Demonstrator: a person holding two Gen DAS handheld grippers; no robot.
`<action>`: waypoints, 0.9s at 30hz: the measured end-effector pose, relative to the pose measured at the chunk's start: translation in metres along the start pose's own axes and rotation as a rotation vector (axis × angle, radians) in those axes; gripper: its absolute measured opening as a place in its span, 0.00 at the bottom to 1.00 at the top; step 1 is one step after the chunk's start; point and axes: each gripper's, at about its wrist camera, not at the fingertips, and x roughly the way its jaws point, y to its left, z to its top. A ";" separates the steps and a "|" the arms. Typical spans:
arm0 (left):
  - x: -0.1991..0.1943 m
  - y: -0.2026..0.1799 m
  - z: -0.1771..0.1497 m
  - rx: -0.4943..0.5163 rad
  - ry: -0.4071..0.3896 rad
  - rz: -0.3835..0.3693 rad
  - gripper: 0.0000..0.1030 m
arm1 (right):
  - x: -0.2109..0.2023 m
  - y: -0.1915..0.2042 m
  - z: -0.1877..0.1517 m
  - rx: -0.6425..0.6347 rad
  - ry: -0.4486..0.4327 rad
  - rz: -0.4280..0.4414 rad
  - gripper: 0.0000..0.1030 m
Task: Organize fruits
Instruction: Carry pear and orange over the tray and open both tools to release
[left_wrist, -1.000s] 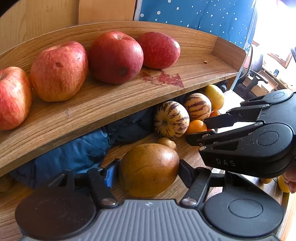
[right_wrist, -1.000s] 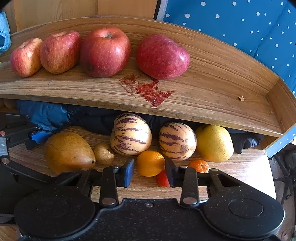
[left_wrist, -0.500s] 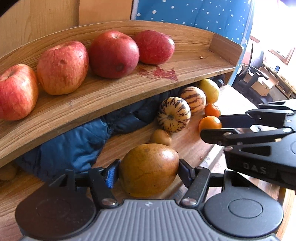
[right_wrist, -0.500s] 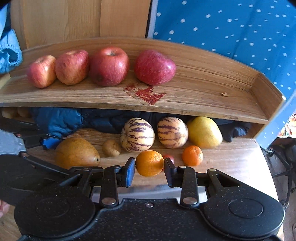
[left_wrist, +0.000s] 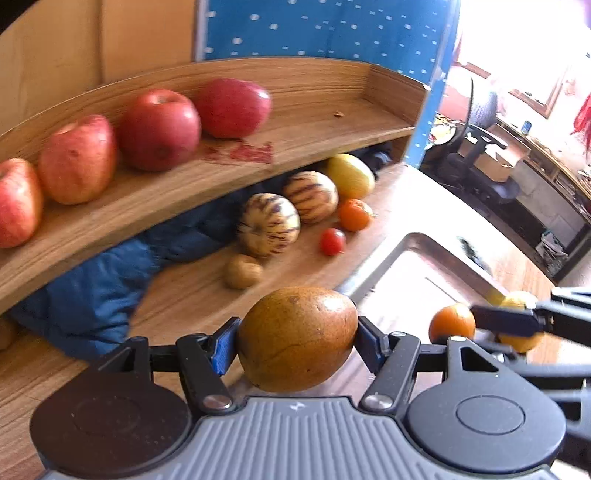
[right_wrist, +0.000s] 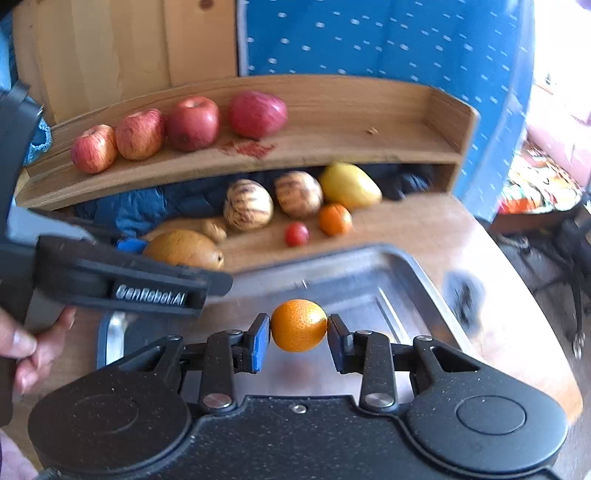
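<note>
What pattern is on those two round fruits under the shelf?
Cream striped melons with dark purple stripes, clearest in the left wrist view.

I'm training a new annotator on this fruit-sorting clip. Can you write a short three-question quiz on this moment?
1. True or false: the left gripper is shut on the brown pear.
2. How many red apples sit on the wooden shelf?
3. The right gripper holds the orange above: A) the shelf, B) the metal tray, C) the blue cloth.

Key: 1 true; 2 four; 3 B.
</note>
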 end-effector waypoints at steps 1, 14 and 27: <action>0.000 -0.004 0.000 0.004 0.002 -0.008 0.67 | -0.003 -0.002 -0.004 0.011 0.004 -0.006 0.35; 0.007 -0.053 -0.013 0.090 0.075 -0.126 0.67 | -0.014 -0.019 -0.048 0.108 0.060 -0.088 0.35; 0.016 -0.071 -0.016 0.129 0.109 -0.165 0.67 | -0.012 -0.021 -0.057 0.135 0.063 -0.114 0.35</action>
